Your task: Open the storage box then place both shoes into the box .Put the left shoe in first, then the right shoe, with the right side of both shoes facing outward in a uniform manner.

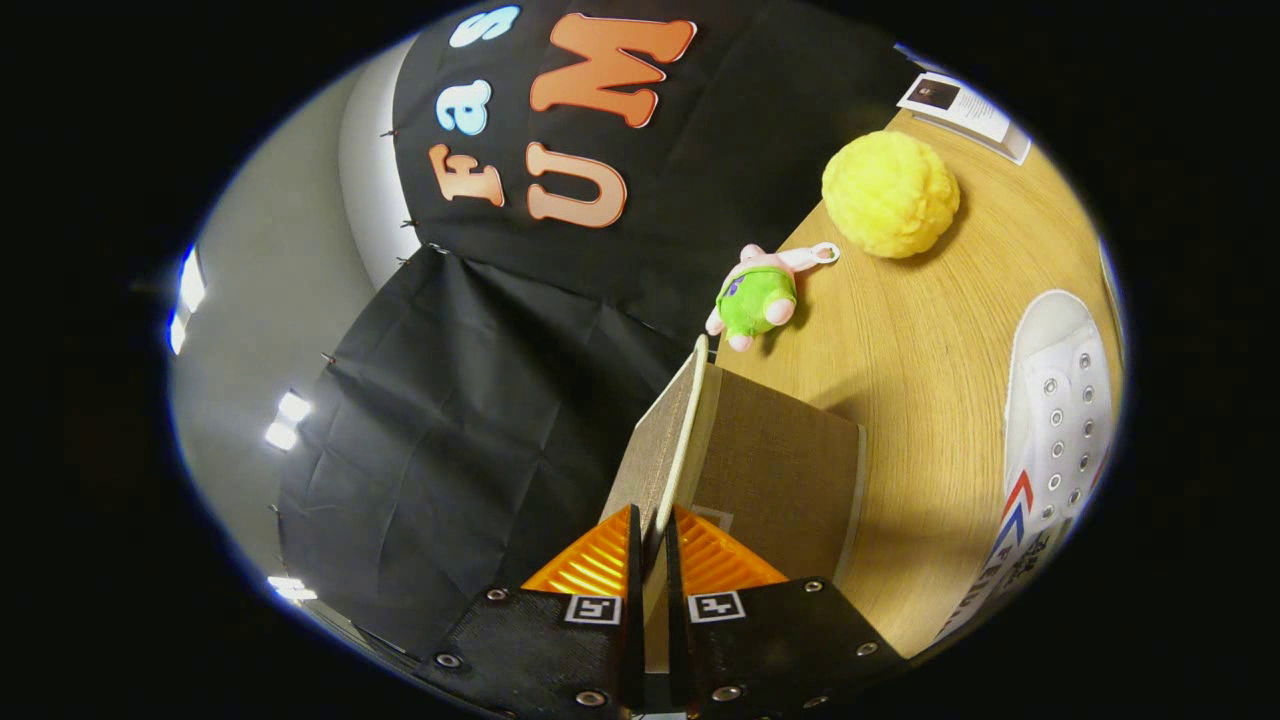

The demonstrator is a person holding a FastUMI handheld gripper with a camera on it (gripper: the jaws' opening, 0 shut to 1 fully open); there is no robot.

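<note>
My gripper (pixel 652 522) is shut on the thin lid of the brown fabric storage box (pixel 770 470). The lid (pixel 672 440) stands up edge-on between my two orange fingers (pixel 600 562), with its pale rim running away from the fingertips. The box body lies just beyond and to the right of the fingers on the wooden table (pixel 920 350). A white laced sneaker (pixel 1055 430) with red and blue stripes lies to the right of the box. The view is tilted strongly sideways.
A small green and pink plush toy (pixel 758 296) lies beyond the box near the table's back edge. A yellow fluffy ball (pixel 890 194) sits further back, with a white leaflet (pixel 962 108) behind it. Black cloth walls stand behind the table.
</note>
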